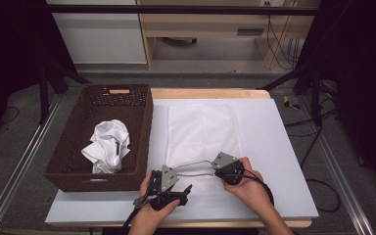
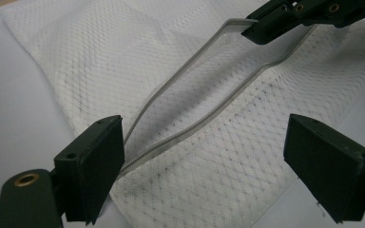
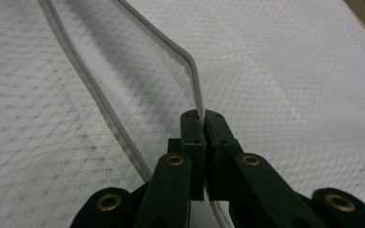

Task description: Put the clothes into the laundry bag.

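A white mesh bag (image 1: 203, 129) lies flat on the white board, its grey zipper edge (image 1: 193, 165) lifted into an open loop at the near end. My right gripper (image 3: 201, 116) is shut on the upper zipper edge (image 3: 190, 66), holding it up off the mesh; in the high view the right gripper (image 1: 218, 169) sits at the bag's near right corner. My left gripper (image 2: 204, 130) stands wide open just in front of the bag mouth, with the zipper edge (image 2: 190, 90) running past its left jaw and nothing pinched. In the high view the left gripper (image 1: 174, 188) is near the bag's near left corner.
A brown wicker basket (image 1: 147, 127) stands to the left of the board, with a crumpled white cloth (image 1: 107, 144) inside. The white board (image 1: 284, 161) extends to the right of the bag. Metal rails run along both sides of the table.
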`<state>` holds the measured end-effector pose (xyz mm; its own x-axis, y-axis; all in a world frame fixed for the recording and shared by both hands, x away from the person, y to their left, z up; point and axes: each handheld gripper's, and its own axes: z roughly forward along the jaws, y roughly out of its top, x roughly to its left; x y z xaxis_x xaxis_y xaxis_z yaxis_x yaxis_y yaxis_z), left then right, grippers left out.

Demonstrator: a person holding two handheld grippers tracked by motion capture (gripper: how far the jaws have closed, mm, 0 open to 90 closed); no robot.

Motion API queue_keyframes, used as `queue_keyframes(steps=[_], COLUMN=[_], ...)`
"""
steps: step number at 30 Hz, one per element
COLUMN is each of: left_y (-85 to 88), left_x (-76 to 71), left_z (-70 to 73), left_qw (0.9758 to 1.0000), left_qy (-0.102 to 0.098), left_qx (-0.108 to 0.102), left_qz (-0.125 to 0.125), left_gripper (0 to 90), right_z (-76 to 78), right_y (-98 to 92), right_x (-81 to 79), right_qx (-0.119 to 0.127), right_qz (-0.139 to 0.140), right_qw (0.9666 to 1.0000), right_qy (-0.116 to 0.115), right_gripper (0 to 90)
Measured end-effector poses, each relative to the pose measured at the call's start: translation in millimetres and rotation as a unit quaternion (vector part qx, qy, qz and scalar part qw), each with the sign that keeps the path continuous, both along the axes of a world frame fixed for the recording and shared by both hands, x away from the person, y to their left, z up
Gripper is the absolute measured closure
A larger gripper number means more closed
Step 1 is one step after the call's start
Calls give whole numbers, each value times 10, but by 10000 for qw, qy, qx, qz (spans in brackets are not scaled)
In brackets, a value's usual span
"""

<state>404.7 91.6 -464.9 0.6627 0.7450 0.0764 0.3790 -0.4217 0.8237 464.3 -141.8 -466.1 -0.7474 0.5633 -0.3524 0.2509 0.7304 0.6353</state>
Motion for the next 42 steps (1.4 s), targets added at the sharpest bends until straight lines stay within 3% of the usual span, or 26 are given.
queue_keyframes(steps=[11, 21, 32, 42], left_y=[22, 30, 39, 42], left_x=[13, 14, 17, 21], left_z=[10, 20, 35, 64], left_qw=[10000, 10000, 9999, 9999], left_qy=[1, 2, -23, -66], left_qx=[-36, -72, -85, -92], left_qz=[37, 53, 77, 85], left_gripper=[141, 141, 141, 141], right_z=[53, 149, 290, 373], right_y=[68, 111, 127, 130], right_x=[-49, -34, -97, -129], right_qx=[99, 304, 551, 735], right_qz=[-23, -203, -268, -303], right_qw=[9999, 9980, 9919, 9870], right_qy=[-28, -514, -1115, -1397], right_gripper=[889, 889, 889, 889])
